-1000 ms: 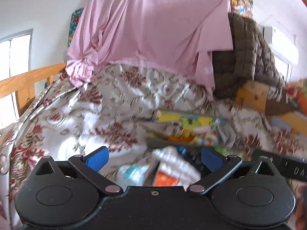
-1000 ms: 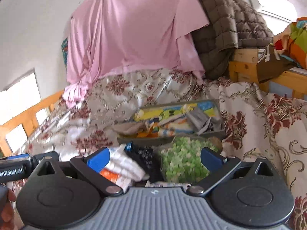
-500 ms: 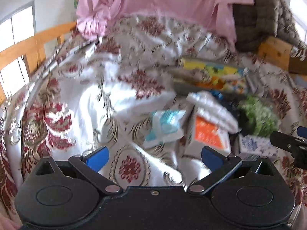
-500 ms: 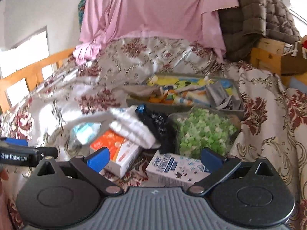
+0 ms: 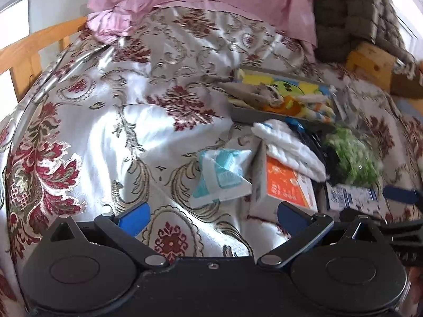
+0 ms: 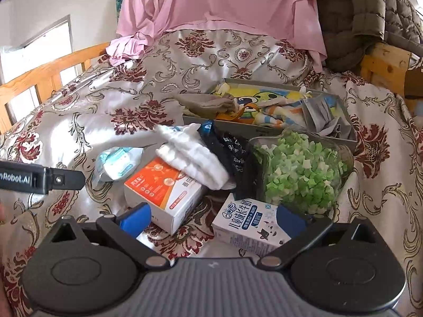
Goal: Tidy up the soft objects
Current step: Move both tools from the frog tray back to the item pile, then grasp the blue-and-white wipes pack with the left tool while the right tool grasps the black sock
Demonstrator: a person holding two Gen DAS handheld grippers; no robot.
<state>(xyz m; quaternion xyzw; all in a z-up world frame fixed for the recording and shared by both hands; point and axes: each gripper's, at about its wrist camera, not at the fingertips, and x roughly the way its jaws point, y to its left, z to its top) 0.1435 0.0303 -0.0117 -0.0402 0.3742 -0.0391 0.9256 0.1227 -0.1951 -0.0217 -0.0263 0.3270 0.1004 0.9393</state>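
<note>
On the floral bedspread lies a pile: a white cloth point(image 6: 193, 155) and a black printed cloth point(image 6: 235, 155) draped over an orange-and-white box point(image 6: 164, 190), and a pale blue soft pack point(image 6: 119, 159) to the left. Behind them a grey tray point(image 6: 267, 130) holds colourful cloths and a grey mask. My right gripper point(image 6: 211, 218) hovers open just in front of the boxes. My left gripper point(image 5: 211, 216) is open over bare bedspread, with the blue pack point(image 5: 222, 177) and white cloth point(image 5: 288, 145) ahead to the right. Neither holds anything.
A clear bag of green pieces point(image 6: 301, 169) and a white milk carton point(image 6: 251, 227) sit right of the pile. Pink sheet point(image 6: 224, 2) and a quilted brown blanket point(image 6: 364, 15) hang behind. A wooden bed rail point(image 6: 50, 76) runs along the left.
Both views have tilted downward and pulled back from the headboard, so the pile of items now sits fully in sight. Both grippers stay open.
</note>
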